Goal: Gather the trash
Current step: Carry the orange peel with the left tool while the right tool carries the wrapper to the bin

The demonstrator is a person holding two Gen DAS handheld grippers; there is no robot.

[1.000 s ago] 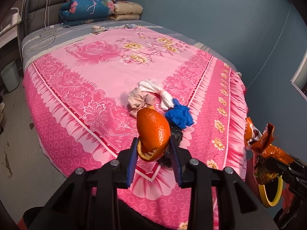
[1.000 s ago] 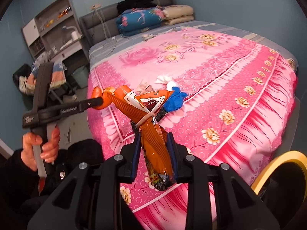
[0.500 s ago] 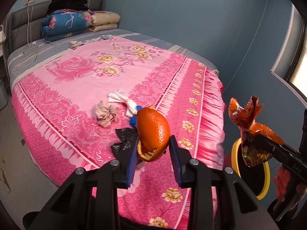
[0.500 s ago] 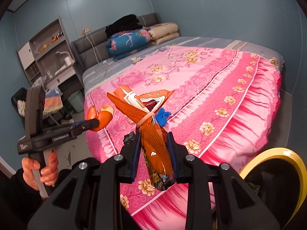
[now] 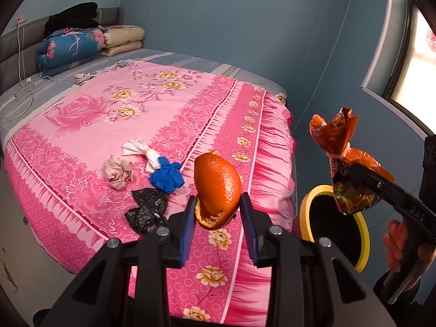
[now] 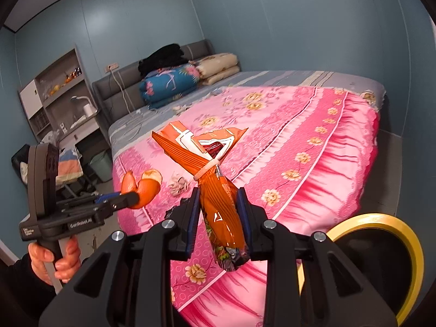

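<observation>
Your left gripper [image 5: 218, 212] pinches light, brittle orange peel [image 5: 218, 185] by its rim; your right gripper [image 6: 218, 212] clamps the crinkly, slippery orange foil snack bag [image 6: 215, 188] mid-body.

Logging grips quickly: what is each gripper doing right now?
Left gripper: shut on the orange peel.
Right gripper: shut on the tied orange snack bag.

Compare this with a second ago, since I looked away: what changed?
Both grippers swung from over the bed toward the yellow-rimmed bin, which has come into fuller view. The left gripper still clamps the orange peel, the right gripper the snack bag. The scraps on the bedspread stayed put.
</observation>
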